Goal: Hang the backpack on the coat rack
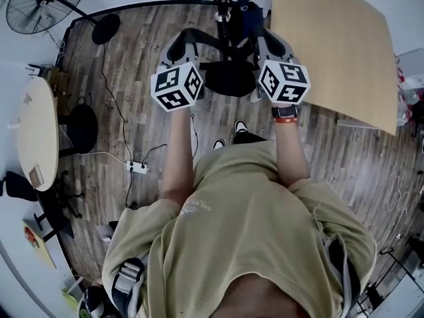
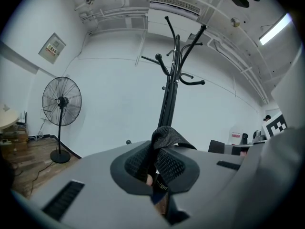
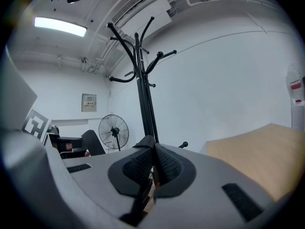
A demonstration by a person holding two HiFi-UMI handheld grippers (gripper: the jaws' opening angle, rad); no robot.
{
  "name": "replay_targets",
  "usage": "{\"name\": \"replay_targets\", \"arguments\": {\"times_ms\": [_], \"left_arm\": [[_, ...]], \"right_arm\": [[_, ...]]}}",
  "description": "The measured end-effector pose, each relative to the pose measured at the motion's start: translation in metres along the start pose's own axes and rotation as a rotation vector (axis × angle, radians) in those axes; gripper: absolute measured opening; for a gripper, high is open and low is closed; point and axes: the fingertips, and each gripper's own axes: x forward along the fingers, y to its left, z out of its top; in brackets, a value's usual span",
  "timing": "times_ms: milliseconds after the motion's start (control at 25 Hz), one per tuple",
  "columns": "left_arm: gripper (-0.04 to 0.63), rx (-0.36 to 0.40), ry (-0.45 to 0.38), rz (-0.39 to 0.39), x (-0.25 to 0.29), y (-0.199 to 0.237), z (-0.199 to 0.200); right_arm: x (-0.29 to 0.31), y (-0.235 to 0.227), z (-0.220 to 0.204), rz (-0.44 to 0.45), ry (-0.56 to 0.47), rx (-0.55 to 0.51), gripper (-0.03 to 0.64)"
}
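Holding the backpack (image 1: 230, 78) up between my two grippers, I see it as a dark bundle in the upper middle of the head view, just below the coat rack (image 1: 222, 4) at the top edge and not hooked on it. My left gripper (image 2: 155, 170) has its jaws squeezed together on a black strap (image 2: 167, 136), which loops up out of the pads in the lower middle of the left gripper view. My right gripper (image 3: 153, 165) is likewise closed tight, and the other strap (image 3: 144, 142) pokes up from between its pads. In both gripper views the rack's pole rises through the centre of the frame, its curved hooks spreading toward the top. A standing fan (image 2: 61, 101) sits at the left of the left gripper view, against the white wall. A pale wooden board (image 1: 331, 45) fills the upper right of the head view, and a round table (image 1: 36, 131) lies at its left edge.
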Motion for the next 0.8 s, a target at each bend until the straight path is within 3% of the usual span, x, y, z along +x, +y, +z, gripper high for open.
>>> {"name": "replay_targets", "arguments": {"times_ms": [560, 800], "left_arm": [[0.028, 0.005, -0.065, -0.01, 0.033, 0.01, 0.033], [0.028, 0.01, -0.052, 0.021, 0.048, 0.024, 0.025]], "right_arm": [[0.034, -0.004, 0.038, 0.022, -0.065, 0.008, 0.018], [0.048, -0.017, 0.034, 0.007, -0.053, 0.008, 0.018]]}}
